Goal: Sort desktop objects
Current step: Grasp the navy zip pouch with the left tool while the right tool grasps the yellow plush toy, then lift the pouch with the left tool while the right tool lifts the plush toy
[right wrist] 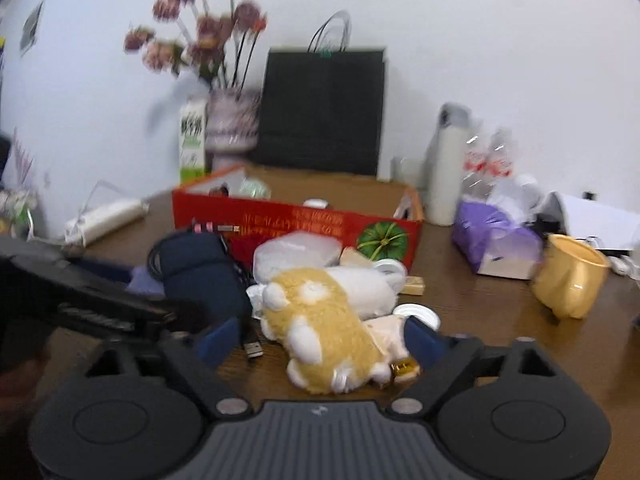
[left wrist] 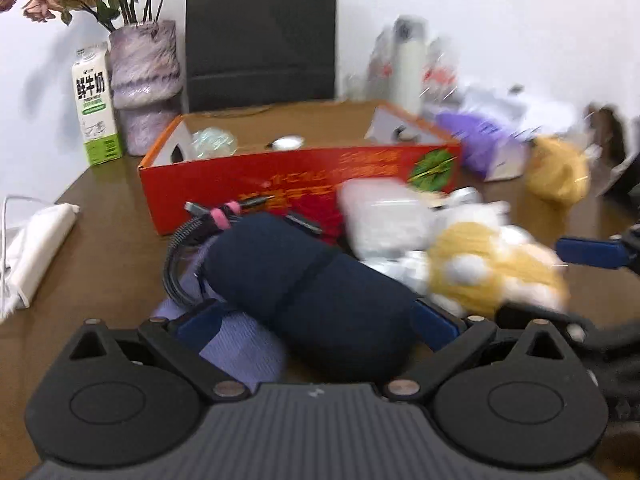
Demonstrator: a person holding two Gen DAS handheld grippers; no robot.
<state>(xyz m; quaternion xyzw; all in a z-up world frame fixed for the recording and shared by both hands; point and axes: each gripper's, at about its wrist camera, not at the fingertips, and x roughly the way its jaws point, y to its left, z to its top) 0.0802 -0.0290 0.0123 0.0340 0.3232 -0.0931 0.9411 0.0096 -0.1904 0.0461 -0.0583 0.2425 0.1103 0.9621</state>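
Note:
A dark navy pouch lies on a purple cloth in front of the red cardboard box. My left gripper stands open and wide, one blue finger on each side of the pouch. A black cable with pink ties curls beside it. A yellow and white plush toy lies between the fingers of my right gripper. That gripper is open, with bare table showing between its left finger and the toy. A white packet sits behind the plush.
The red box holds a few small items. Behind it stand a vase, a milk carton and a black bag. A yellow mug, purple tissue pack and white bottle are on the right; a power strip is on the left.

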